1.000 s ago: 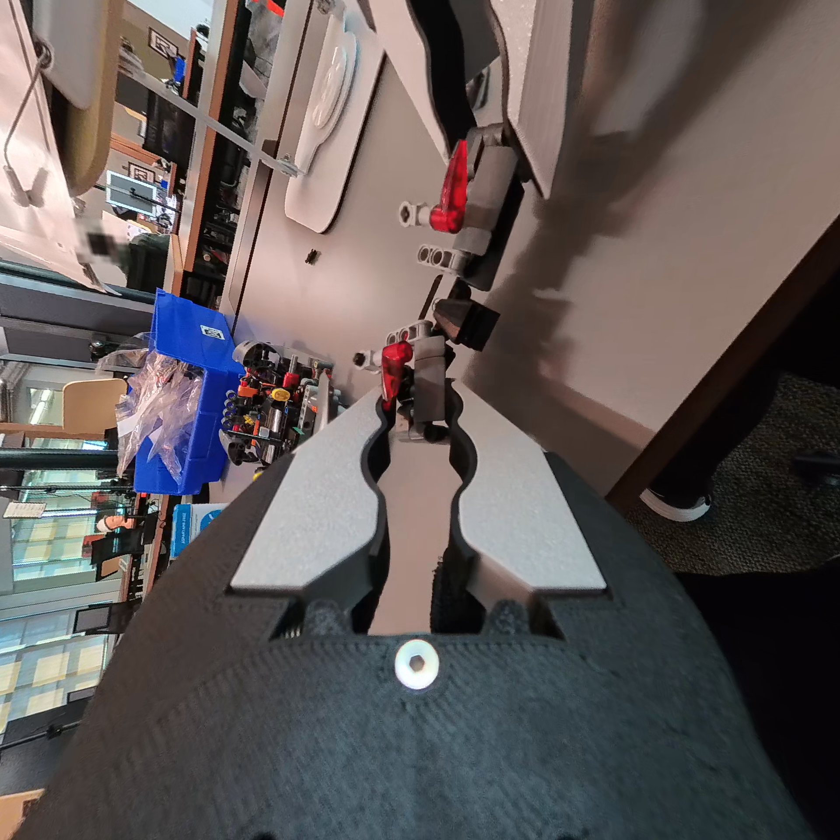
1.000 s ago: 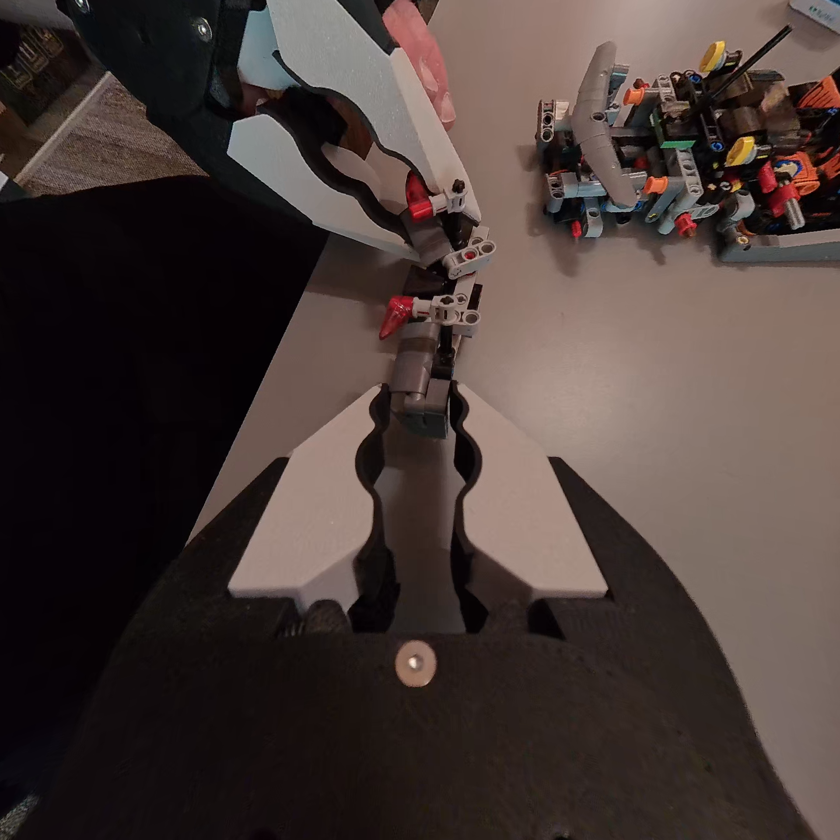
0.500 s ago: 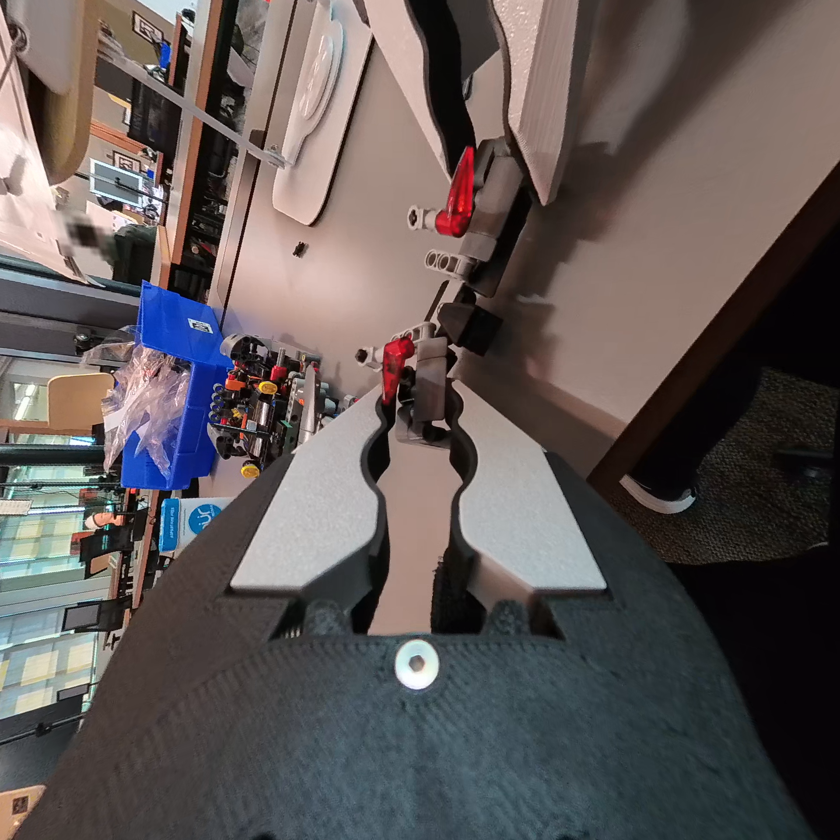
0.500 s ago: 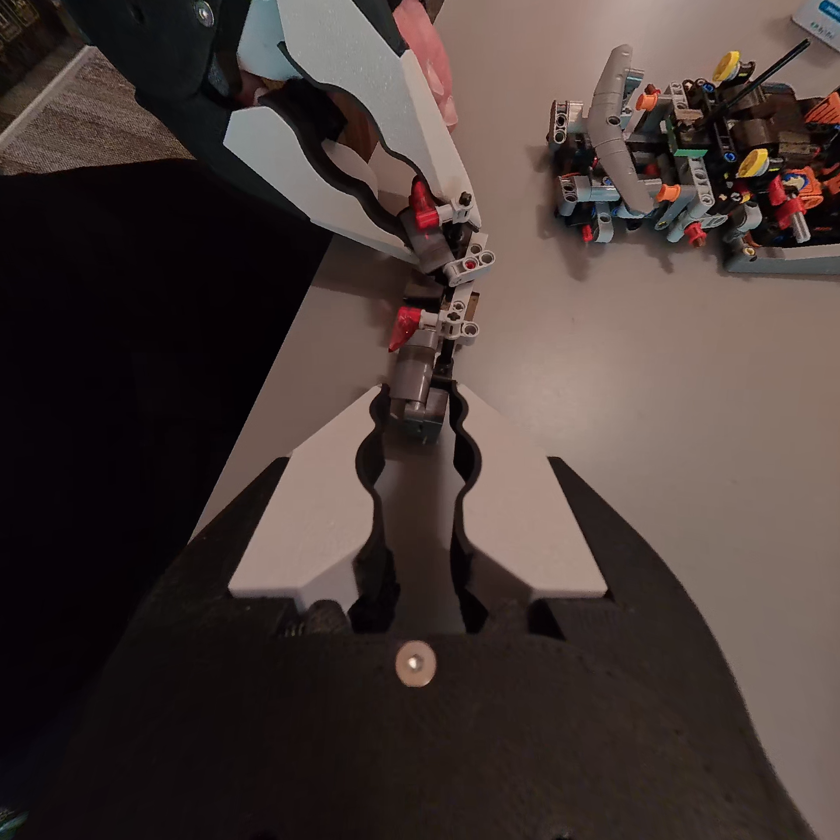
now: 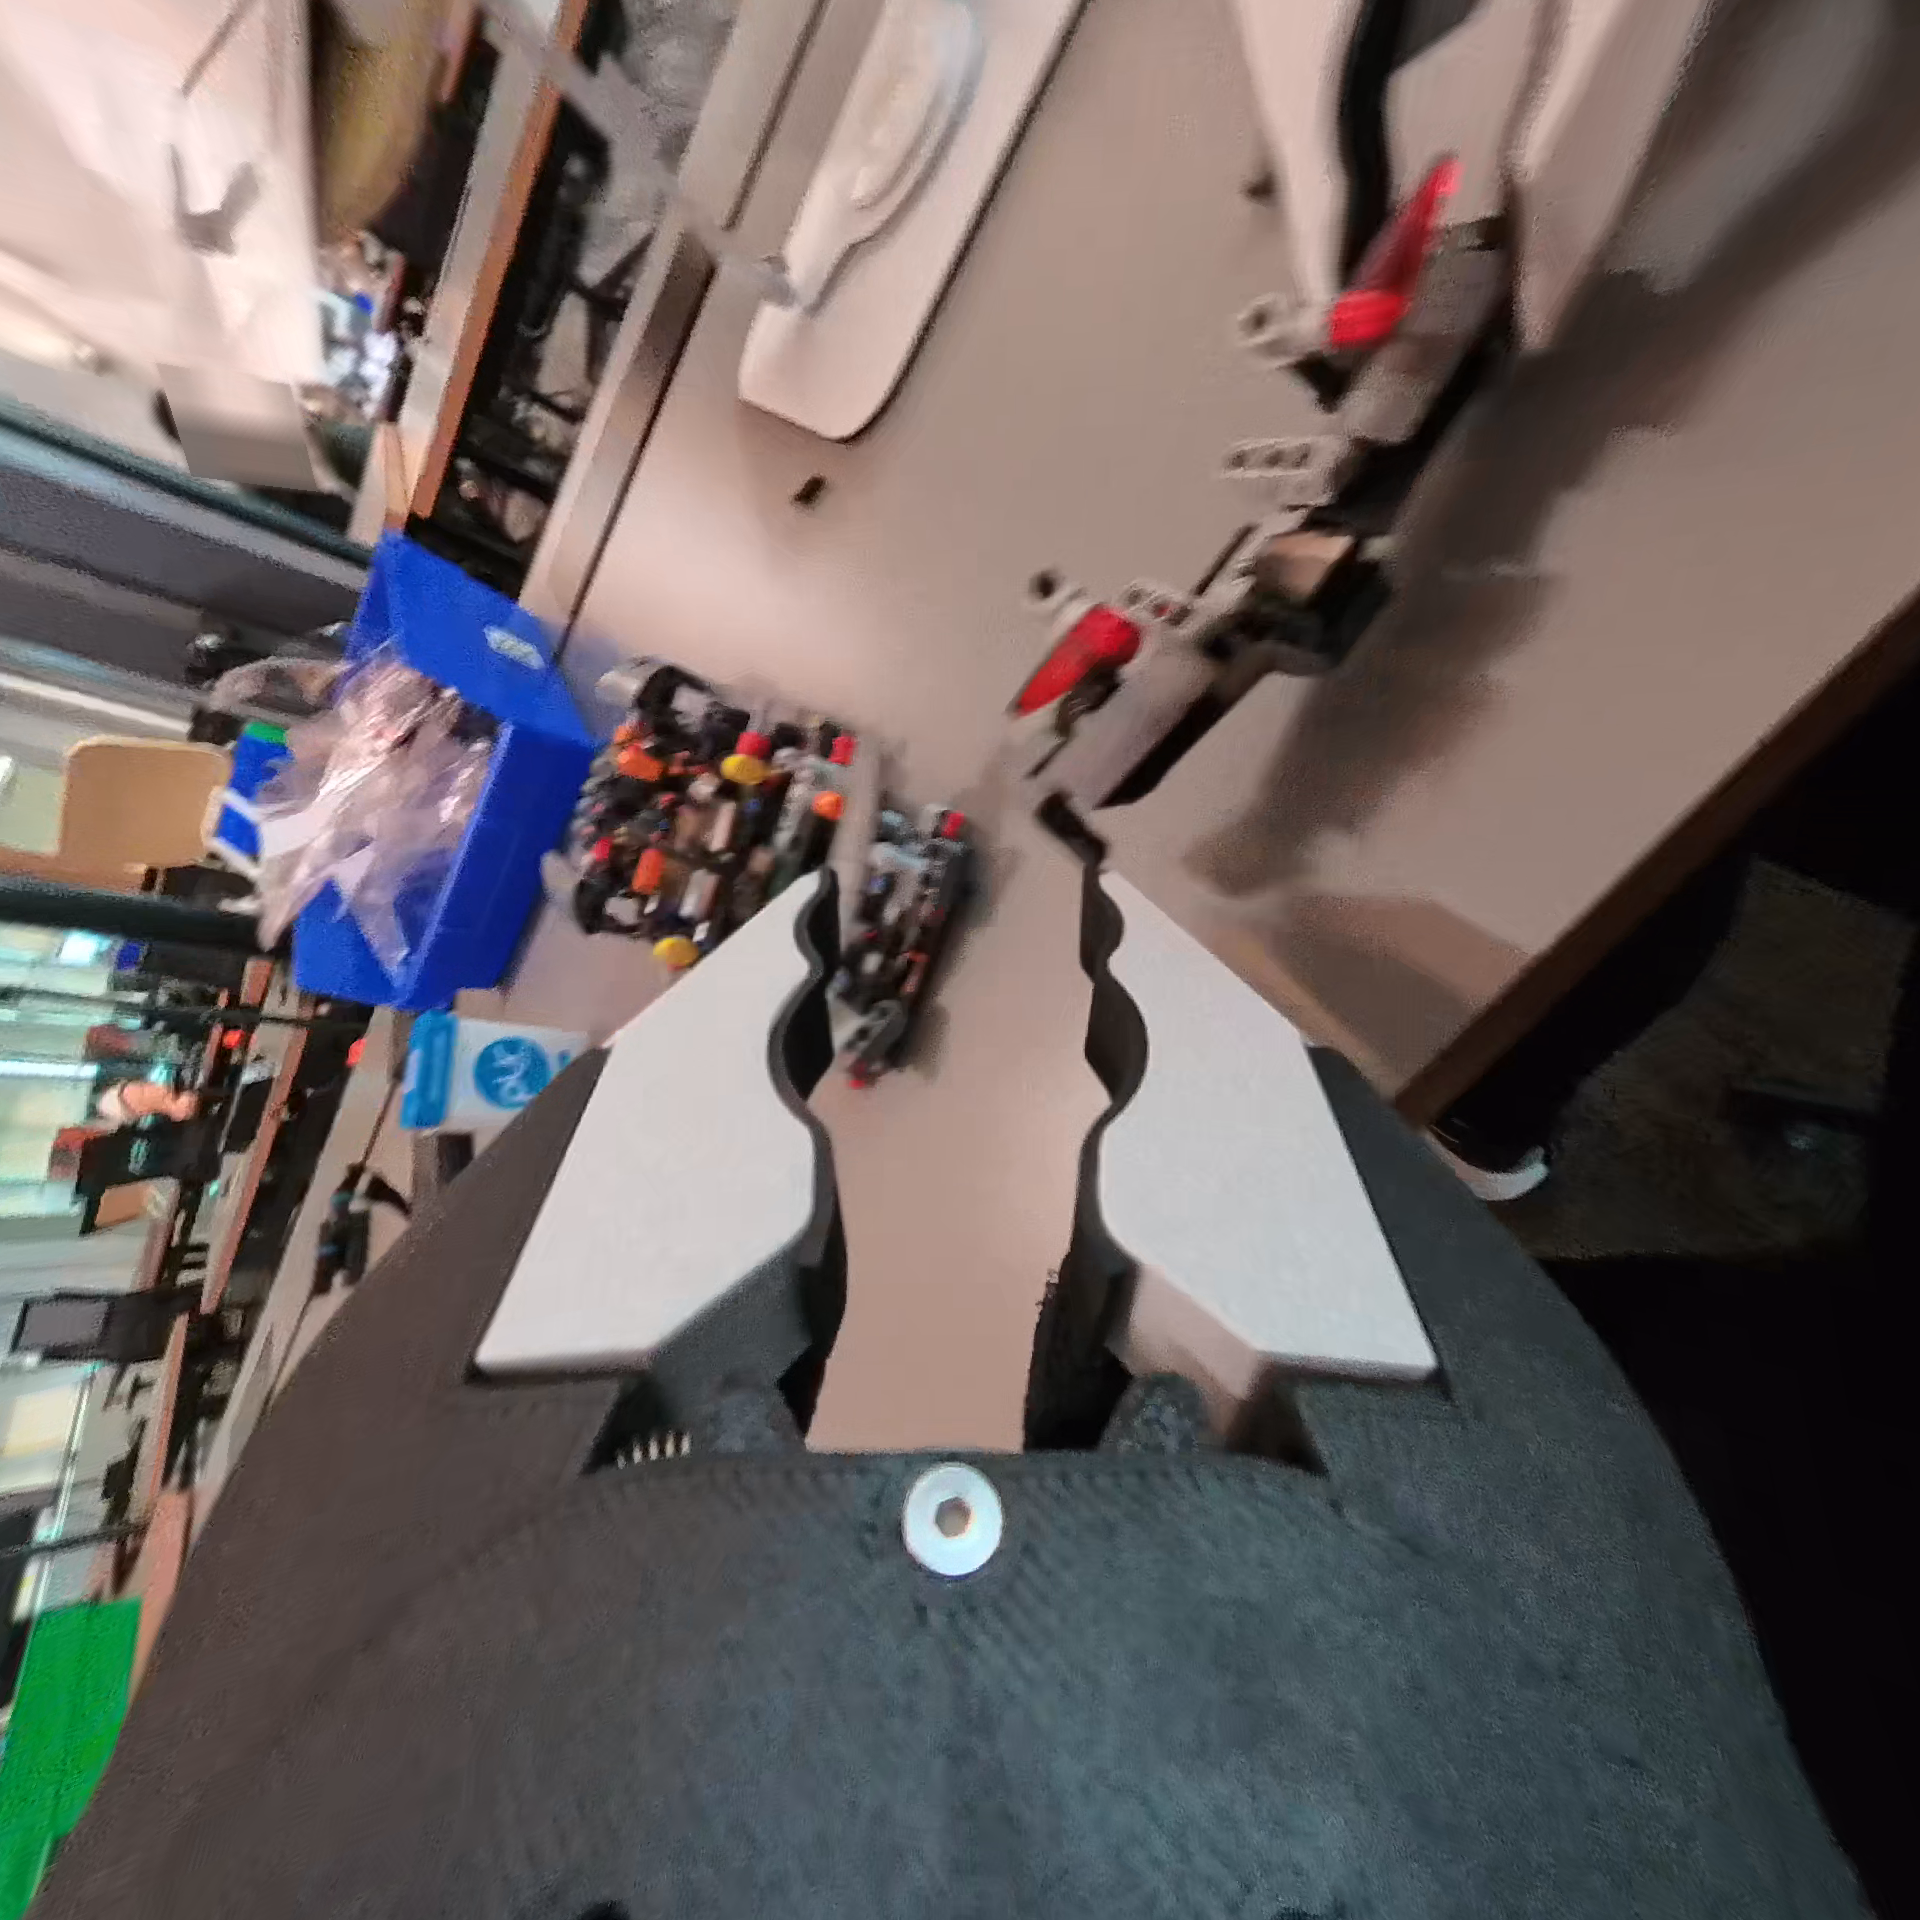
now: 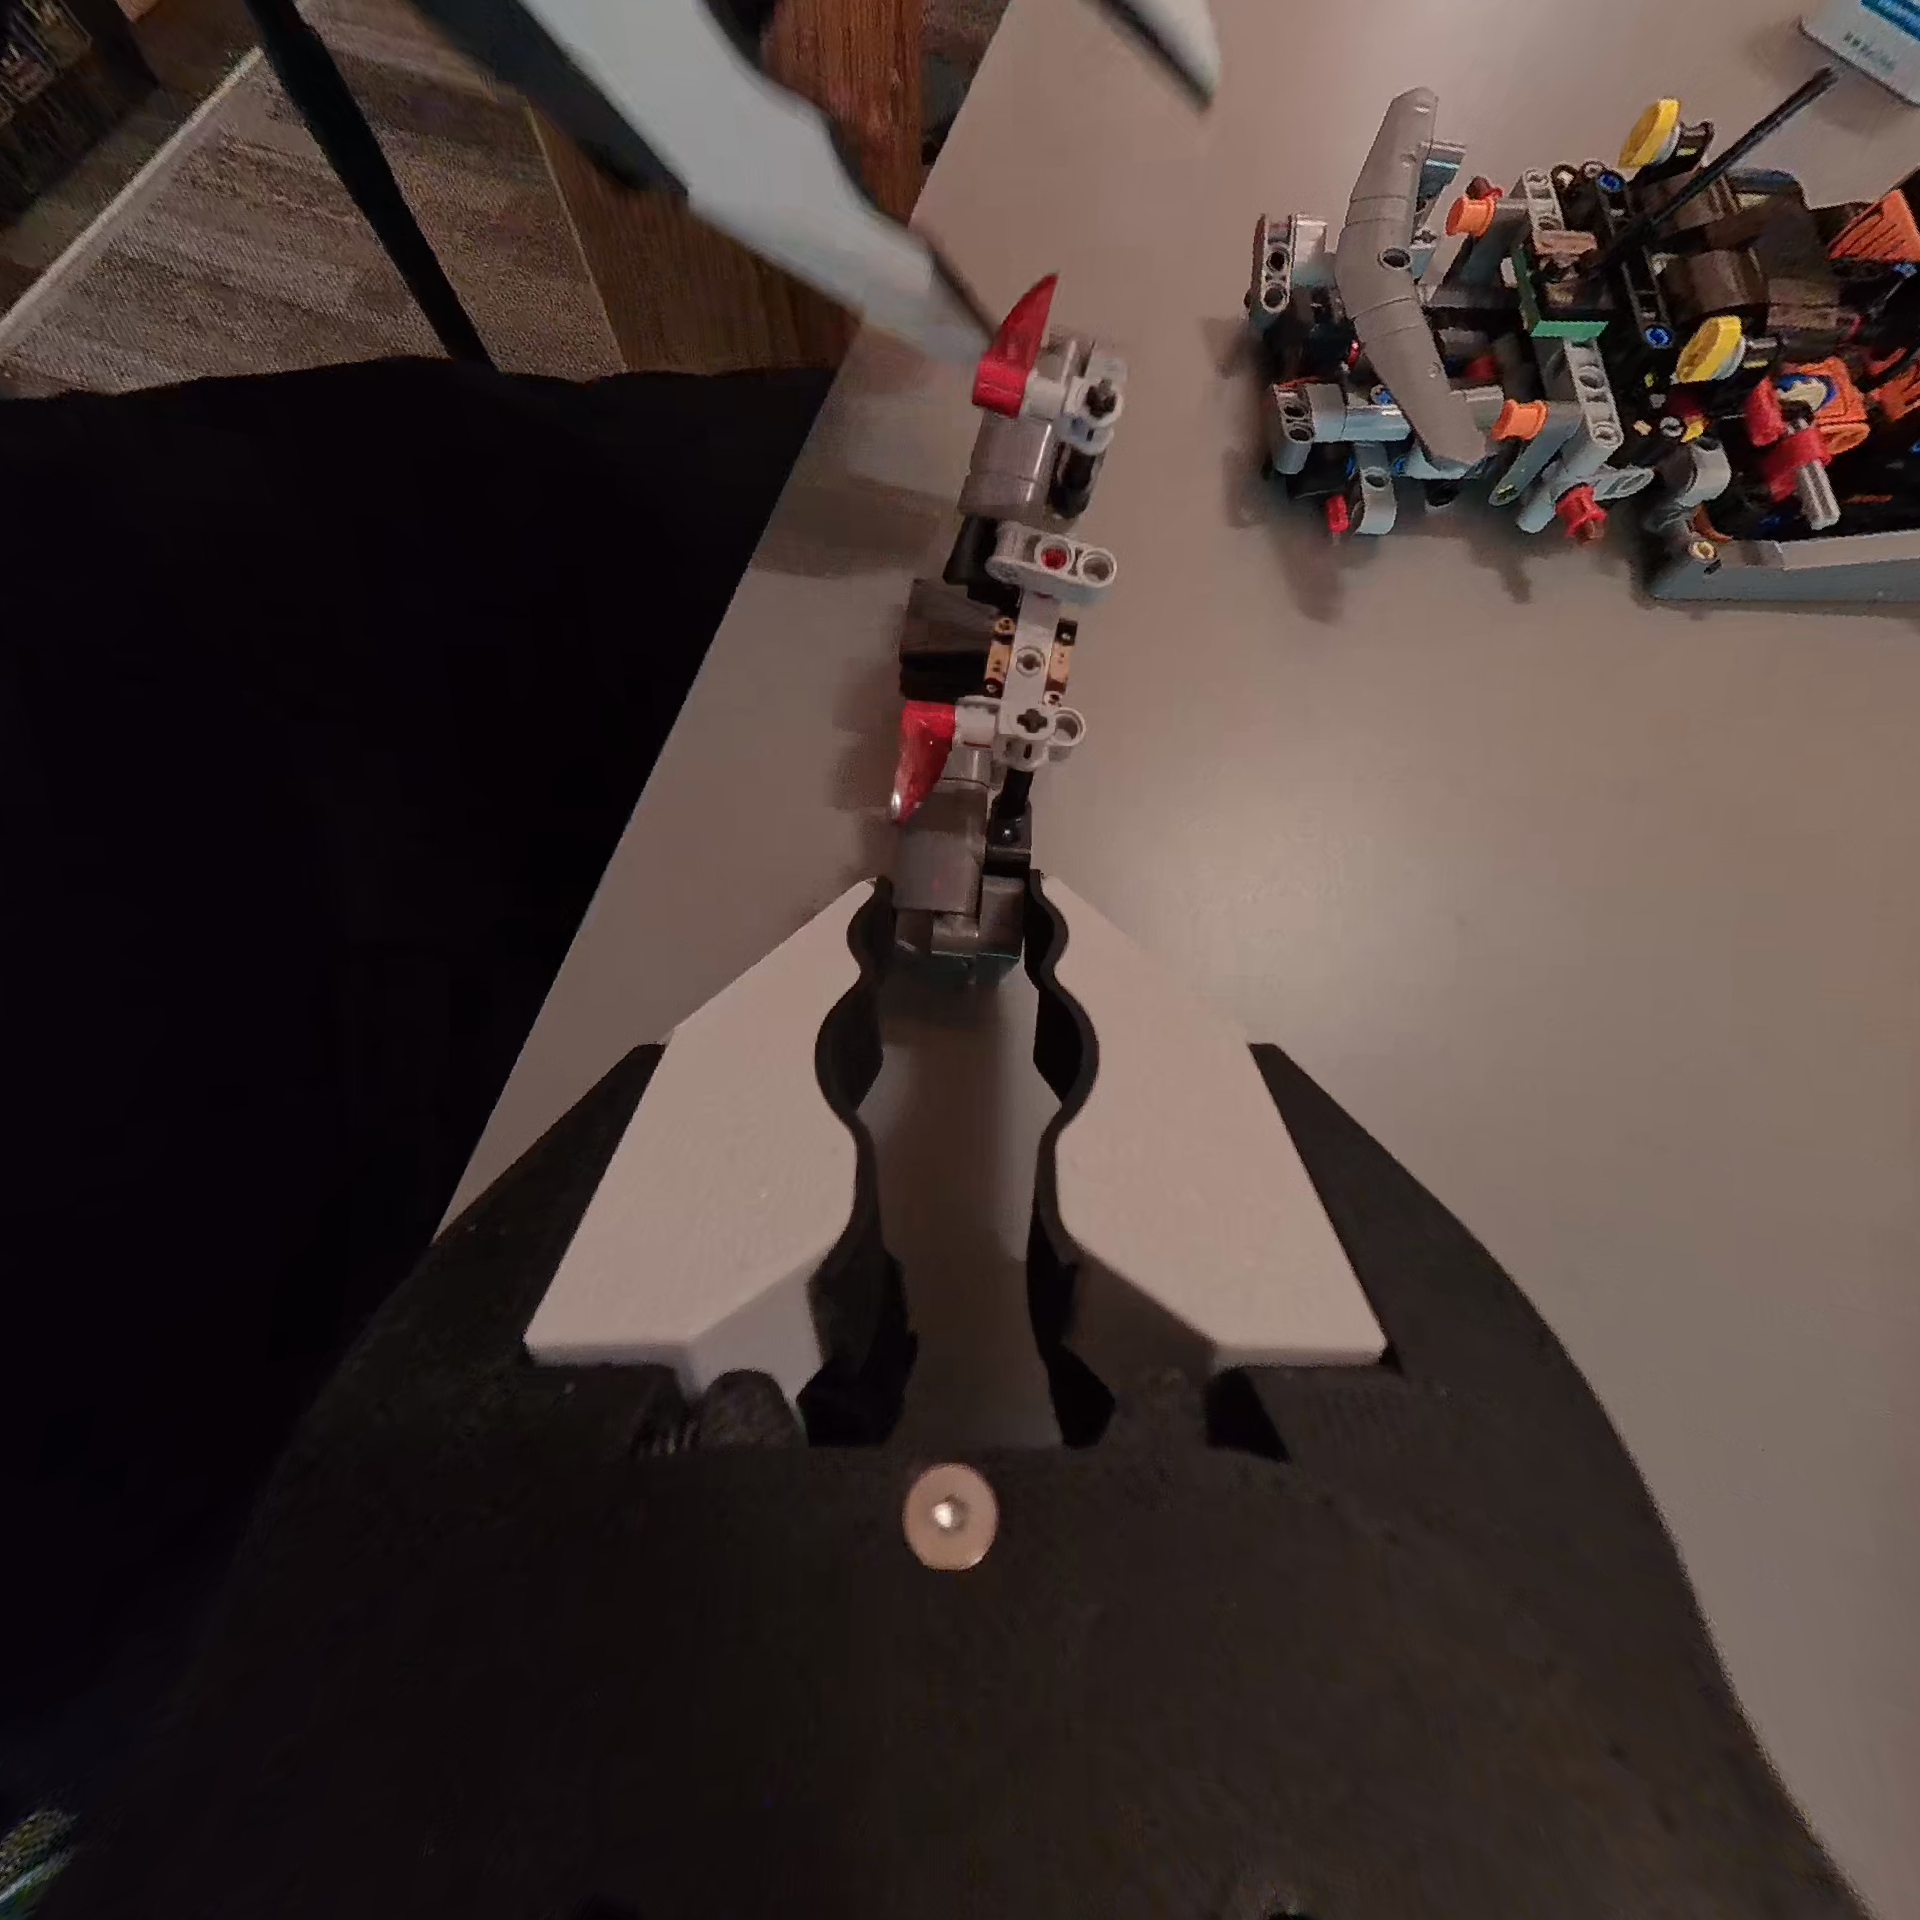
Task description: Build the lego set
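The long narrow sub-assembly of grey, black and white plastic bricks with two red pointed caps (image 6: 1013, 634) lies along the near edge of the pale grey table (image 6: 1455, 935), one end clamped, the other free. The right gripper (image 6: 951, 920) pinches the grey block at its near end, both fingers pressed against the block's sides. The left gripper (image 5: 956, 914) stands spread with nothing between its fingers, and in the left wrist view, which is blurred, it sits back from the piece's far end. Judged from its make, the piece is light and rigid in each brick but weak at its joints: the thin white pin connectors and the black axle in the middle look likely to bend or pop apart if it is lifted by one end alone or twisted. The red caps are smooth, tapered and offer poor purchase. The square grey blocks at either end are the sound places to take hold, flat-sided and broad enough for the pads. Well apart, farther in on the table, rests the larger multicoloured build with a curved grey panel, yellow and orange pins (image 6: 1558, 343), on which this piece presumably mounts. Beyond it in the left wrist view stands a blue plastic bin stuffed with clear bags (image 5: 457, 790).
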Demonstrator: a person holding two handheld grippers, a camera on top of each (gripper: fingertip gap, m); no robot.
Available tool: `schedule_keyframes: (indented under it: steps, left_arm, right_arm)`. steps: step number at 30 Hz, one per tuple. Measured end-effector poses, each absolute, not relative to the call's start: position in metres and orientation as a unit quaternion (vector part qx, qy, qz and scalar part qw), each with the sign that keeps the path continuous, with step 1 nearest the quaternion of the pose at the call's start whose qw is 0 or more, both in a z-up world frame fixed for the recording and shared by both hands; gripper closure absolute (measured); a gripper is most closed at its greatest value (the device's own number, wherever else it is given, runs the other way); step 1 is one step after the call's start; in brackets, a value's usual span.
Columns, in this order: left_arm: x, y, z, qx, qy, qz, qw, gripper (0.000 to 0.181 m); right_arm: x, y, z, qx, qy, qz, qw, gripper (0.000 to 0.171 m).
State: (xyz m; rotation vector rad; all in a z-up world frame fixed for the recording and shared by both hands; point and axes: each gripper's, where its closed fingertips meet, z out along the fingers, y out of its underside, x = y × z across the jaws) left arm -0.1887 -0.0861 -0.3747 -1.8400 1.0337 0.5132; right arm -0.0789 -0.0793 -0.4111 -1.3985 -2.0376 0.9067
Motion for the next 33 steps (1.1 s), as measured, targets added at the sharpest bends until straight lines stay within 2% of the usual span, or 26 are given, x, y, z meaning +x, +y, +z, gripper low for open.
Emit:
schedule_keyframes:
  steps: [1,6,13,16,22,29,30,32,33]
  left_arm:
    - [-0.195,-0.083,-0.366,-0.749,0.412,0.219,0.471,0.139]
    - [-0.191,-0.057,-0.351,-0.744,0.425,0.21,0.471,0.146]
    - [-0.193,-0.006,-0.394,-0.768,0.458,0.229,0.385,0.16]
    - [-0.197,-0.002,-0.404,-0.79,0.44,0.204,0.376,0.171]
    - [-0.214,-0.018,-0.405,-0.79,0.443,0.199,0.374,0.172]
    - [-0.278,-0.063,-0.402,-0.782,0.492,0.181,0.338,0.169]
    - [-0.296,-0.065,-0.4,-0.791,0.476,0.188,0.336,0.169]
    - [-0.348,-0.065,-0.395,-0.822,0.408,0.244,0.314,0.157]
    - [-0.363,-0.066,-0.391,-0.828,0.384,0.259,0.316,0.162]
  right_arm:
    - [-0.077,-0.077,-0.411,-0.516,-0.749,0.33,0.253,0.15]
    - [-0.068,-0.073,-0.412,-0.525,-0.74,0.341,0.246,0.149]
    - [-0.052,-0.066,-0.413,-0.526,-0.735,0.339,0.261,0.149]
    - [-0.052,-0.064,-0.413,-0.524,-0.734,0.344,0.261,0.149]
    - [-0.052,-0.062,-0.413,-0.528,-0.728,0.357,0.254,0.149]
    - [-0.053,-0.063,-0.413,-0.526,-0.729,0.357,0.253,0.149]
    - [-0.053,-0.064,-0.413,-0.526,-0.729,0.357,0.253,0.149]
    - [-0.053,-0.065,-0.413,-0.526,-0.729,0.36,0.25,0.149]
    - [-0.053,-0.065,-0.413,-0.526,-0.729,0.361,0.25,0.149]
